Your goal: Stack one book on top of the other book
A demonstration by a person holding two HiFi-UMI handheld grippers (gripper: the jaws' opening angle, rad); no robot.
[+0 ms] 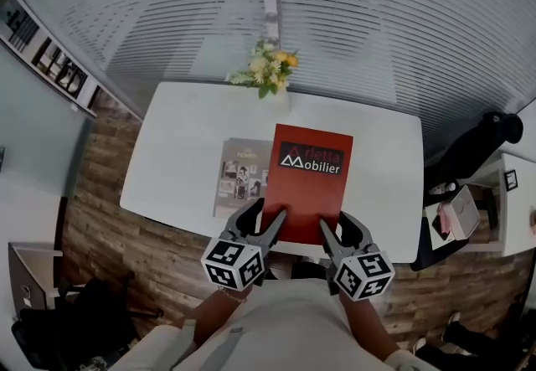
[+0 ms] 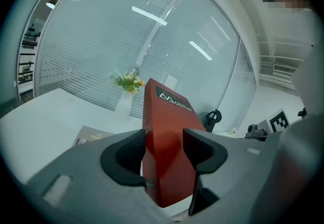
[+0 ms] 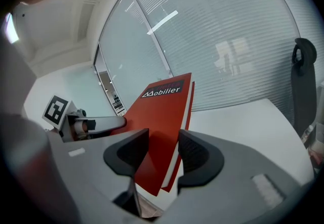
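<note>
The grey book (image 1: 241, 175) lies flat on the left-centre of the white table (image 1: 176, 152), its pale cover printed with small photographs. The red book (image 1: 308, 181) is a large, thin volume with a black band across the top of its cover that reads "Mobilier" in white. It is held over the middle of the table, and its left edge overlaps the grey book's right edge. The left gripper (image 1: 268, 212) is clamped on the red book's near left corner at the table's near edge, with both pads pressing on the cover. The right gripper (image 1: 337, 224) is closed the same way on the near right corner. A bunch of yellow and white flowers (image 1: 268, 68) stands at the table's far edge. A black chair (image 1: 469, 152) sits just off the table's right end, with nothing between the two books.
</note>
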